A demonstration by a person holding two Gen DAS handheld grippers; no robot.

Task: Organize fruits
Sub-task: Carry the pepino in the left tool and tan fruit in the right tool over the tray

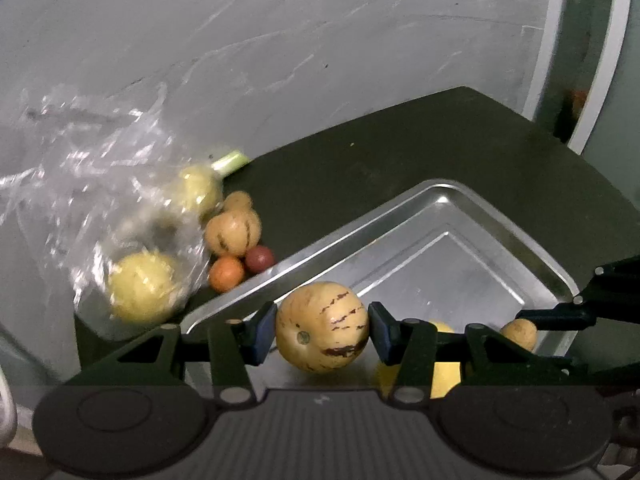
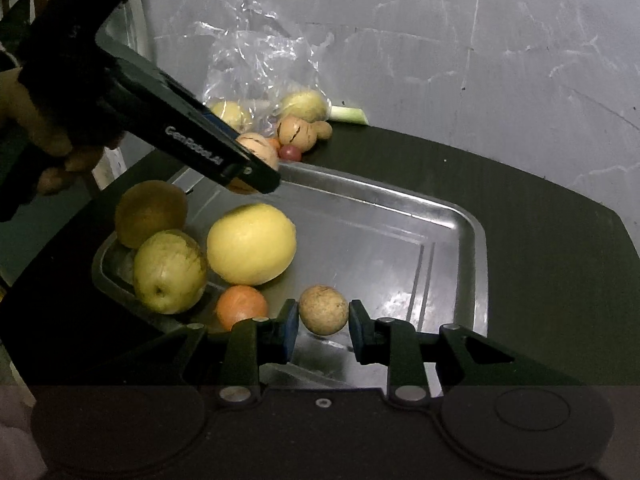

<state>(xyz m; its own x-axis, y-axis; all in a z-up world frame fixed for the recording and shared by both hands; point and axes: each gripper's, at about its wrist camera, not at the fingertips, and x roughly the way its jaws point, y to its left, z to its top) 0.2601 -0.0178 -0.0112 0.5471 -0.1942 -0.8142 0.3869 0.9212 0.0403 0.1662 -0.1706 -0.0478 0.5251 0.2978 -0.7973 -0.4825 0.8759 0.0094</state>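
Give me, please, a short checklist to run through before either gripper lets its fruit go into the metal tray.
1. Left gripper holds the striped melon, a pad on each side: ok.
2. Striped melon is over the metal tray: ok, it hangs just inside the near rim.
3. Right gripper has the small tan fruit between its pads: ok, though firm contact on the right pad: cannot tell.
4. Bare tray floor beneath the small tan fruit: ok.
5. Orange fruit sits close to the right gripper's left finger: not ok, could be nudged.
6. Fruits left beside the plastic bag: not ok, several remain.
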